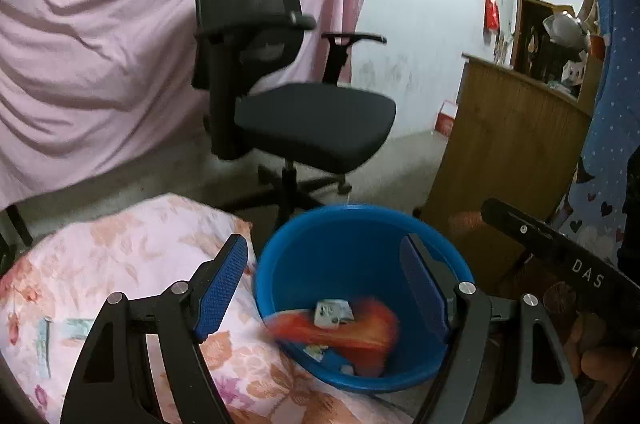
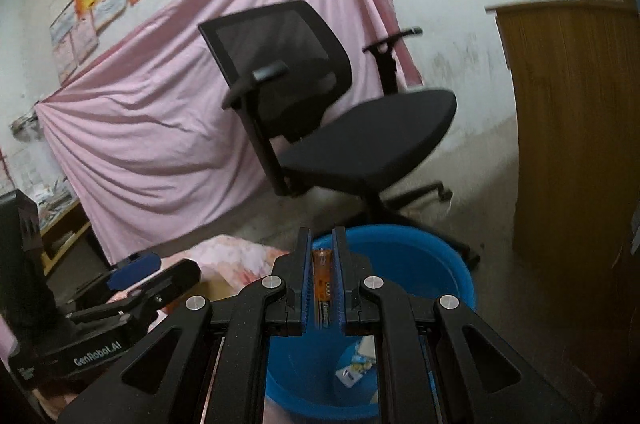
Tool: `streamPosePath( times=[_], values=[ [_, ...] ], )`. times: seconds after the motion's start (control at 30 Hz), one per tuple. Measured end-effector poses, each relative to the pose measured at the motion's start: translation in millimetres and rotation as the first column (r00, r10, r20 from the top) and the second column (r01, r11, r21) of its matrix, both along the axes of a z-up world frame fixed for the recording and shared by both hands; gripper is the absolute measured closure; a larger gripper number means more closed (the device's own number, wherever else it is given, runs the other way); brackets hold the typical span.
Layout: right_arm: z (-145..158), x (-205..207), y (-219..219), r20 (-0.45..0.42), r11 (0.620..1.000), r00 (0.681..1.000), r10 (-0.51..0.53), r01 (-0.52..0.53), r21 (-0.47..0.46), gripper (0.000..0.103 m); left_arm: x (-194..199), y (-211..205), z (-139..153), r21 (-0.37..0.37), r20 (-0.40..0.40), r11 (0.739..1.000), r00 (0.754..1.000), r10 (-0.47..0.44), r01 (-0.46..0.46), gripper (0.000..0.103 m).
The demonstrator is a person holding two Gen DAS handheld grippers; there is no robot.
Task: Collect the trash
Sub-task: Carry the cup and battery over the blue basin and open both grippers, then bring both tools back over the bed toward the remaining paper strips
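A blue plastic basin (image 1: 280, 264) stands on the floor beside a floral quilt. In it lie a blurred orange wrapper (image 1: 360, 336), a small white packet (image 1: 332, 312) and other scraps. My left gripper (image 1: 322, 244) hangs open over the basin with nothing between its blue pads. Over the basin's (image 2: 440, 264) near side, my right gripper (image 2: 322, 236) is shut on a small orange battery (image 2: 322, 284) that lies lengthwise between the pads. The left gripper (image 2: 156, 274) shows low on the left of the right wrist view. One of the right gripper's fingers (image 1: 552, 248) crosses the left wrist view's right edge.
A black office chair (image 1: 312, 120) stands just behind the basin, its wheeled base close to the rim. A pink sheet (image 1: 100, 44) hangs behind it. A wooden cabinet (image 1: 500, 144) rises on the right. The floral quilt (image 1: 120, 264) lies left of the basin.
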State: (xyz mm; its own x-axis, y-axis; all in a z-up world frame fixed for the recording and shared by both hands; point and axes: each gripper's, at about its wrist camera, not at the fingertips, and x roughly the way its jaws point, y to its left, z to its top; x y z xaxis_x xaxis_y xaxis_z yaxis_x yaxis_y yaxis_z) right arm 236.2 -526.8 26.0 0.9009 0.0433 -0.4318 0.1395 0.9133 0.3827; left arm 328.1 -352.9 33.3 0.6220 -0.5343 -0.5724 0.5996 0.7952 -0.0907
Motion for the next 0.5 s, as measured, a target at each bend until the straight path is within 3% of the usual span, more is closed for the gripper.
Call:
streamPosePath(
  times=[0.2,0.37,0.43,0.5],
  values=[
    [-6.3,1.0,-5.9,-0.030,1.000,1.000,-0.007,0.008,0.017,0.093,0.7,1.1,-12.7,0.001,-0.057,1.000,0.998,0.008,-0.008,0.029],
    [-6.6,2.9,-6.0,-0.042,1.000,0.999,-0.008,0.008,0.010,0.093,-0.1,14.1,-10.4,-0.023,-0.057,0.999,0.997,0.044,-0.046,0.028],
    [-5.6,2.4,-4.9,-0.037,1.000,0.999,-0.007,0.007,0.000,0.090,0.7,20.5,-8.0,-0.041,-0.068,0.997,0.996,0.060,-0.063,0.028],
    [-4.1,1.6,-2.6,-0.026,1.000,1.000,-0.004,0.004,-0.009,0.080,1.9,29.5,-4.3,-0.062,-0.083,0.995,0.994,0.076,-0.082,0.028]
  ],
)
